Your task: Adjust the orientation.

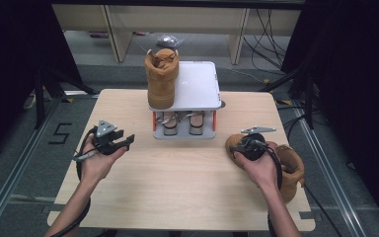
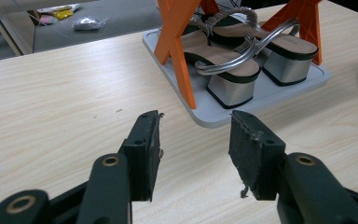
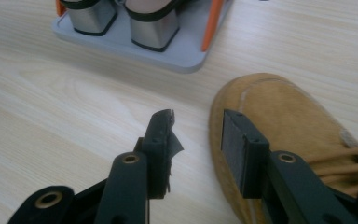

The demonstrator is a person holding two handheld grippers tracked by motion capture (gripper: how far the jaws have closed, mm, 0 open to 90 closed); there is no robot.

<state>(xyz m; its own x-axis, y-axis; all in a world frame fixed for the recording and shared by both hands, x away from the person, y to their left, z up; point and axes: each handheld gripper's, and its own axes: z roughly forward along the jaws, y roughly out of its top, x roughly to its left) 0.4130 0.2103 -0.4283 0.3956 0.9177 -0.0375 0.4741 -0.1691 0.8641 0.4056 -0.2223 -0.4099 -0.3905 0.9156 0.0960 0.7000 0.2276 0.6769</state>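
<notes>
Forearms enter at 6 o'clock in the high view; left gripper (image 1: 120, 140) empty, jaws wide; right gripper (image 1: 238, 147) over the tan boot (image 1: 288, 170) at table's 4 o'clock, long axis running 10-to-4, toe toward 10; left gripper view: shoe rack (image 2: 214, 119) at 12; right gripper view: jaws part-open, gripping nothing, toe at 2; likely risk: off-centre pinch on rounded toe slips.

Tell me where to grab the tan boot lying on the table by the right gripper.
Probably by the ankle collar of the boot. It lies with its rounded toe toward the shoe rack and its laced opening toward the person, and the toe looks too broad and smooth. Bring the right gripper down from above, one of its fingers inside the collar.
</notes>
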